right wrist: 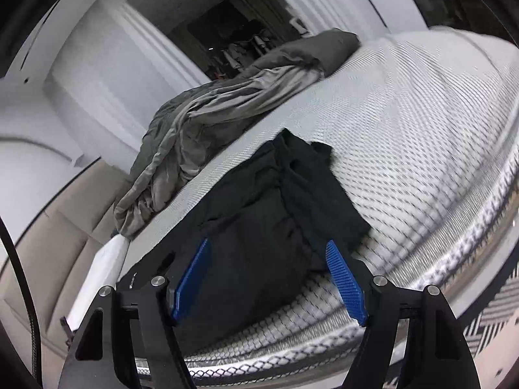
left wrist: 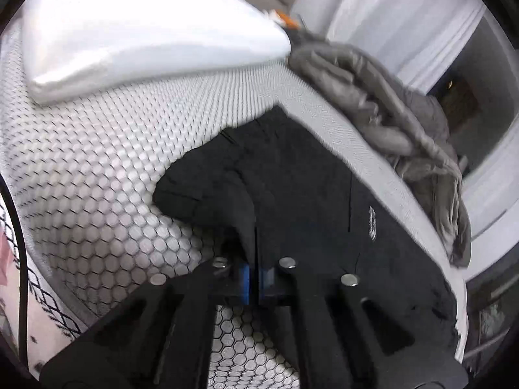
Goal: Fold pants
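The black pants (left wrist: 301,175) lie on a bed with a white honeycomb-patterned cover (left wrist: 97,168). My left gripper (left wrist: 254,278) is shut on a fold of the black pants at their near edge, the cloth rising out between the blue pads. In the right wrist view the pants (right wrist: 272,207) lie bunched and partly folded on the cover (right wrist: 421,136). My right gripper (right wrist: 271,278) is open, its blue pads (right wrist: 345,278) spread wide over the near end of the pants, holding nothing.
A white pillow (left wrist: 129,32) lies at the head of the bed. A crumpled grey garment (left wrist: 405,120) lies along the bed's edge, also in the right wrist view (right wrist: 211,113). White walls and a dark doorway (right wrist: 233,35) stand beyond.
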The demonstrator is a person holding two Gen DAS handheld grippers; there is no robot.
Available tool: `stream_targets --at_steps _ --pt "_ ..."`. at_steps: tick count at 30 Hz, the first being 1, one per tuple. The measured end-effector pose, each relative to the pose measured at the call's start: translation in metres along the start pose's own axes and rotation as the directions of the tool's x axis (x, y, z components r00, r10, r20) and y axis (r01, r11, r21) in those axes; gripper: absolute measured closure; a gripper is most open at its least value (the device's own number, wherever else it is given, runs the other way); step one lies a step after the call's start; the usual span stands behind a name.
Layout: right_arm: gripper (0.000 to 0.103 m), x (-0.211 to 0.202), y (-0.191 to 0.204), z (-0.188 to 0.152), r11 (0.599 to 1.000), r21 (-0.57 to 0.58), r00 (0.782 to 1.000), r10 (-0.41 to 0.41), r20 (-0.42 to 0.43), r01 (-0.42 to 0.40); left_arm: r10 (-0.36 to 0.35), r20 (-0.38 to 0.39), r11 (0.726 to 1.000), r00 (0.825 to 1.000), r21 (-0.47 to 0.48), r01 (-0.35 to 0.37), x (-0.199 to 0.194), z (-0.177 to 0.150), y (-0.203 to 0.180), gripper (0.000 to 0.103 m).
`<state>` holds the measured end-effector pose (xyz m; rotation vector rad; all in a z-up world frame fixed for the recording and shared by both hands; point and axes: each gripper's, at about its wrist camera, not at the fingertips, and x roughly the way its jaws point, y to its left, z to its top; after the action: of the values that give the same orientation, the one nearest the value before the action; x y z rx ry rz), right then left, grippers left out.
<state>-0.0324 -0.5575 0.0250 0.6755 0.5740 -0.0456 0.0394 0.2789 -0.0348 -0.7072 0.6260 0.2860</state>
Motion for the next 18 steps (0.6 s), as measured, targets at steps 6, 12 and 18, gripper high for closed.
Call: stream_targets --at_steps 6,12,18 --pt "0.029 0.014 -0.028 -0.016 0.995 0.095 0.998 -0.001 -0.061 0.006 0.0 0.075 0.998 0.997 0.062 -0.005 -0.025 -0.004 -0.011 0.103" --pt "0.069 0.066 -0.05 -0.007 0.97 0.237 0.994 0.065 -0.085 -0.043 0.018 0.068 0.998 0.998 0.062 -0.022 -0.026 -0.009 -0.009 0.103" --pt "0.09 0.028 -0.055 -0.004 0.98 0.198 0.999 0.006 -0.047 0.004 0.031 0.048 0.995 0.998 0.09 -0.035 -0.042 -0.02 -0.001 0.103"
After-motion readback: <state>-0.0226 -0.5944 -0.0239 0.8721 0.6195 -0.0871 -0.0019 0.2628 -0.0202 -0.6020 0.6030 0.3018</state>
